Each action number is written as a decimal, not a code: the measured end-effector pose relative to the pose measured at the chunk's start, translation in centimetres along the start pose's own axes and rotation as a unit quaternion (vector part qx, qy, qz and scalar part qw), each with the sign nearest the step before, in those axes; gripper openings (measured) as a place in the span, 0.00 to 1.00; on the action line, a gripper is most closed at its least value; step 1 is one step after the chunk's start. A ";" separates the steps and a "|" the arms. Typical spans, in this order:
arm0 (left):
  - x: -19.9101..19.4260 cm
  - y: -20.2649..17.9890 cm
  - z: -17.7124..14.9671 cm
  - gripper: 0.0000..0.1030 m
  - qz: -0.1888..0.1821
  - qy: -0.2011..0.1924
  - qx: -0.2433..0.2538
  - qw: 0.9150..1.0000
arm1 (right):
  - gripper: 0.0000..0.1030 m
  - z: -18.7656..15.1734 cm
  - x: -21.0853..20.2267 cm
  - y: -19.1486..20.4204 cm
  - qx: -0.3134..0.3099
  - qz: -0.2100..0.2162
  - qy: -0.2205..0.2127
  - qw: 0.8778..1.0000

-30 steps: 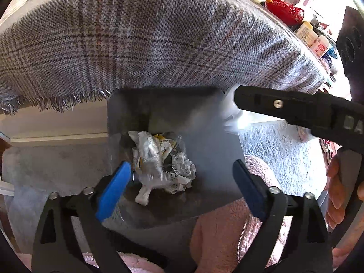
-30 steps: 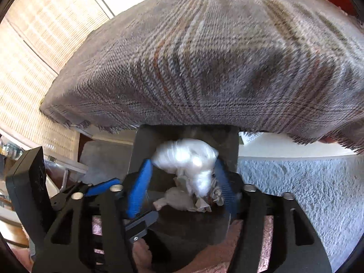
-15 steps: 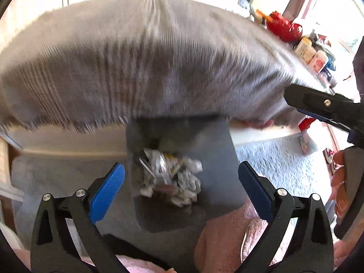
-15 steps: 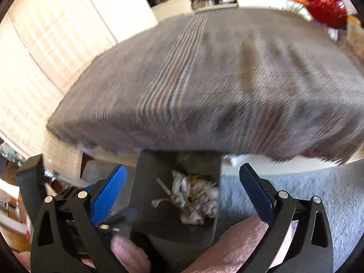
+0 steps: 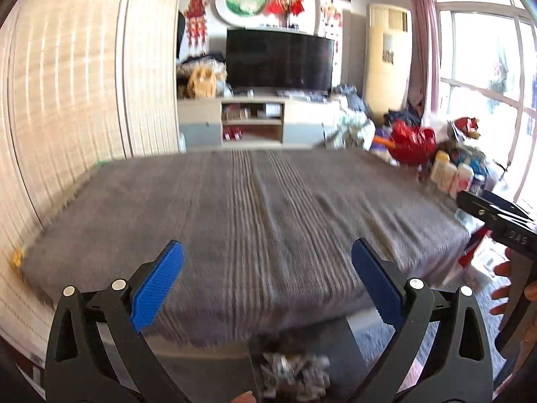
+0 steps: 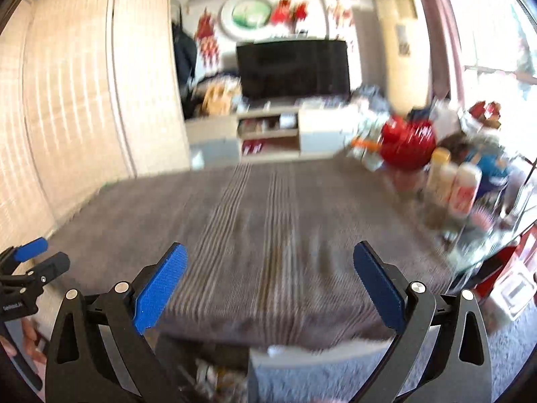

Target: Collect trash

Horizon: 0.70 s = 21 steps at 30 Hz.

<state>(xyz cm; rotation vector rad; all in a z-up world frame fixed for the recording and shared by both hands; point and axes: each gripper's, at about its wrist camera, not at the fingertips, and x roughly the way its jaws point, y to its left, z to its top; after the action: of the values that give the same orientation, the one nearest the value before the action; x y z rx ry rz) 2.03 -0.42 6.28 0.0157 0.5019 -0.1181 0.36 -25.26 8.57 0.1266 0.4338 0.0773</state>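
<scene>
A dark bin (image 5: 339, 342) sits low at the near edge of the table, with crumpled white and yellow wrappers (image 5: 292, 374) piled in it. It also shows in the right wrist view (image 6: 178, 352), its trash (image 6: 218, 381) blurred. My left gripper (image 5: 268, 285) is open and empty, raised above the grey plaid tablecloth (image 5: 251, 221). My right gripper (image 6: 270, 285) is open and empty, level with it over the cloth (image 6: 268, 221). Each gripper shows at the edge of the other's view.
A red basket (image 5: 411, 144) and several bottles (image 5: 451, 174) stand at the table's right. A TV (image 5: 280, 60) on a cabinet is beyond the table. A slatted screen (image 5: 67, 100) runs along the left. Grey carpet (image 6: 335, 383) lies below.
The right gripper let a white wad drop into the bin and opened. Both grippers then rose and tilted up, from looking down into the bin to looking across the table.
</scene>
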 end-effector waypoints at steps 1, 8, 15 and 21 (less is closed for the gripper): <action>-0.2 0.2 0.8 0.92 0.009 -0.014 0.001 1.000 | 0.97 0.7 -0.3 -0.1 0.001 -0.003 -0.014 1.000; -0.6 1.0 4.0 0.92 0.045 -0.068 0.008 0.997 | 0.97 3.3 -1.5 -0.2 -0.002 -0.012 -0.066 0.998; -0.6 1.5 4.9 0.92 0.055 -0.089 0.011 0.994 | 0.97 3.4 -2.0 0.9 -0.003 -0.025 -0.080 0.996; -0.6 2.1 4.4 0.92 0.057 -0.090 0.011 0.994 | 0.97 3.0 -1.1 1.7 -0.004 -0.033 -0.073 0.997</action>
<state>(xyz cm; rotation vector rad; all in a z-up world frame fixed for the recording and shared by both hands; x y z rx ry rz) 3.84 1.57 10.43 0.0551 0.3179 -0.0126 0.58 -24.02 11.94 0.1090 0.2920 0.0055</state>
